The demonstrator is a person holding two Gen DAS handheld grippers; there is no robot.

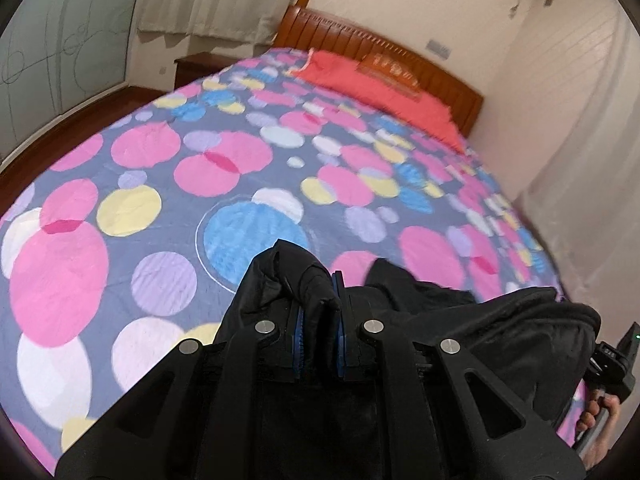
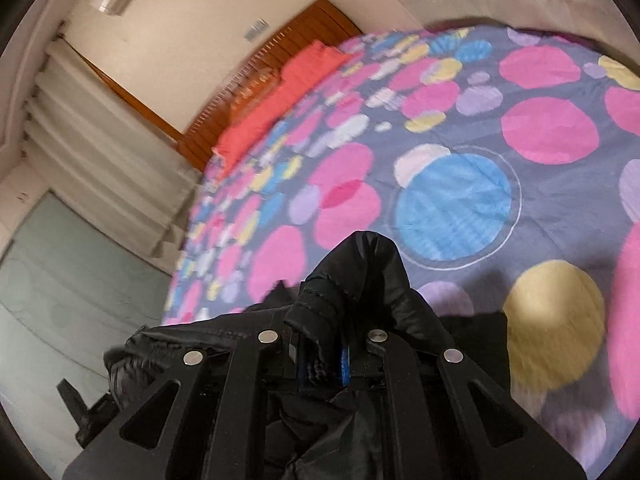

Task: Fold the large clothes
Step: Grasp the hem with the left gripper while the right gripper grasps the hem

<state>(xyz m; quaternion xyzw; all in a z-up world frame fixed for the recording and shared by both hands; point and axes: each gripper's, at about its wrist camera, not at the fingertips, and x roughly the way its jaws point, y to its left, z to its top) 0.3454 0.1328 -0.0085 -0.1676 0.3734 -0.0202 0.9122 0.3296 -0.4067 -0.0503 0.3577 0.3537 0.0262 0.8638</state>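
Observation:
A black padded jacket (image 1: 500, 320) hangs between my two grippers above the bed. My left gripper (image 1: 319, 300) is shut on a bunched fold of the jacket, which sticks up between the blue pads. My right gripper (image 2: 326, 344) is shut on another fold of the same jacket (image 2: 360, 276), which covers the fingertips. The right gripper's body and the hand holding it show at the right edge of the left wrist view (image 1: 616, 364). The left gripper shows at the lower left of the right wrist view (image 2: 92, 408). Most of the jacket is hidden below the grippers.
The bed is covered with a grey sheet (image 1: 160, 184) printed with pink, blue, yellow and lilac circles. A red pillow (image 1: 372, 84) lies at the wooden headboard (image 1: 360, 40). Curtains (image 1: 580, 160) and a wall flank the bed. A nightstand (image 1: 196, 64) stands beyond it.

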